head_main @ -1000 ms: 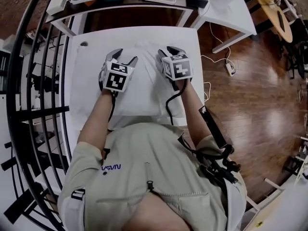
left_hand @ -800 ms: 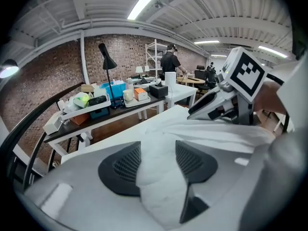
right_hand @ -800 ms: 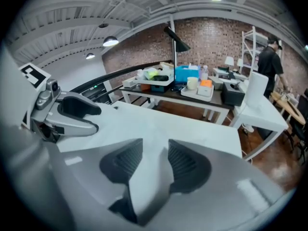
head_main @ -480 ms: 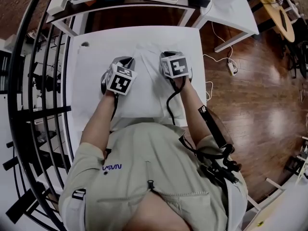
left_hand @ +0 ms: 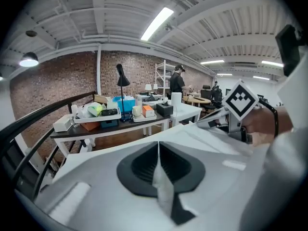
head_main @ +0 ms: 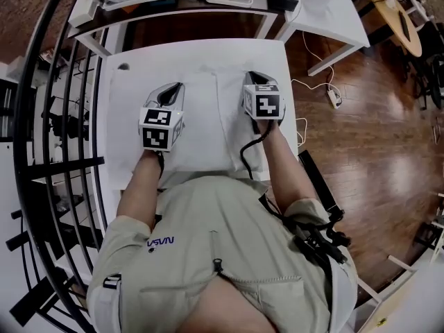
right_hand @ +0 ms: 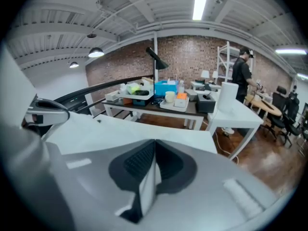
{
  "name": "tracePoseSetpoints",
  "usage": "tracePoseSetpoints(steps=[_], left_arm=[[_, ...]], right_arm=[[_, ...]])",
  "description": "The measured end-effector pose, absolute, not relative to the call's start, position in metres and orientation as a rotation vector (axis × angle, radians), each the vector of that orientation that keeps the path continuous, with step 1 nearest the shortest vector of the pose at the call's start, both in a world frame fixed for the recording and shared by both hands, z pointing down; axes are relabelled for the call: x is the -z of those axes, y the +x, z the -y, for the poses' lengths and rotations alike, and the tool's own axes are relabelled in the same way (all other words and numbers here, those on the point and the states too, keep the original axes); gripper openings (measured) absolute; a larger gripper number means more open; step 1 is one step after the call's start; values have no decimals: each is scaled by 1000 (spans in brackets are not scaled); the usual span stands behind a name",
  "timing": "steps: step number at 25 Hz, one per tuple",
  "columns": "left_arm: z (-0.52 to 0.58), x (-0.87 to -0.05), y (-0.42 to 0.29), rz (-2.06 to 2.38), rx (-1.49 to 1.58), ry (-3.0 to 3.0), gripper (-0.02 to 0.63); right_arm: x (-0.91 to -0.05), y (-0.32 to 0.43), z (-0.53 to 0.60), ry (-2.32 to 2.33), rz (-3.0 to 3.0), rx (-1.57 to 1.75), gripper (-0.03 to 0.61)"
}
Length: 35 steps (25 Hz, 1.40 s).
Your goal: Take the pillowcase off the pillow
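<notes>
The white pillowcase (head_main: 201,127) lies flat on the white table (head_main: 114,116), just in front of the person, with its long side running away from them. It covers the pillow, and no bare pillow can be made out. A lengthwise crease runs down it, right of the middle.

The 2 grippers sit on its far half, 1 toward each side. The left gripper (head_main: 173,90) has just been closing. Its jaws are together on a thin upright fold of the white fabric (left_hand: 160,179), pinched between the ribbed black pads (left_hand: 140,165). The right gripper (head_main: 252,79) has likewise just been closing, and its jaws are clamped on another fold of the same cloth (right_hand: 147,184). Both grippers tilt down toward the table's far edge. The left one's marker cube (head_main: 158,129) faces up.

A black cable (head_main: 248,148) trails from the right gripper back across the pillowcase toward the person's beige shirt (head_main: 208,255).

Beyond the table's far edge stands a side table (head_main: 208,9) carrying trays of small items, with another white table (head_main: 333,12) to its right. A black railing (head_main: 41,116) curves along the left, and a wooden floor (head_main: 368,137) spreads out to the right.

In the left gripper view, a desk lamp (left_hand: 120,76) stands before a brick wall (left_hand: 62,81), and a second person (left_hand: 177,81) stands far off.
</notes>
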<state>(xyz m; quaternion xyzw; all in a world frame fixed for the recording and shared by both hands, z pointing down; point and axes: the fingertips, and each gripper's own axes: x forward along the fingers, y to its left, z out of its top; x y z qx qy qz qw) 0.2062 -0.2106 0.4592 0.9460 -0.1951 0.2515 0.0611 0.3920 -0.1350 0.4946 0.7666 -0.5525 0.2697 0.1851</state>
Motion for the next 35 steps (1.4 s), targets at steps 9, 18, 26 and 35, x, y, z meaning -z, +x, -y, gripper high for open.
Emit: tracePoseSetpoints(steps=[9, 18, 26, 35], left_arm=[[224, -429, 172, 711, -561, 2801, 12], [242, -423, 149, 812, -474, 2744, 11], [246, -469, 182, 738, -650, 2776, 15], [240, -457, 192, 736, -595, 2876, 170]], right_arm=[[-462, 447, 99, 2441, 1393, -689, 5], [-462, 506, 42, 2690, 1112, -731, 3], [-503, 487, 61, 2513, 1277, -826, 6], [-488, 447, 77, 2461, 1512, -764, 149]])
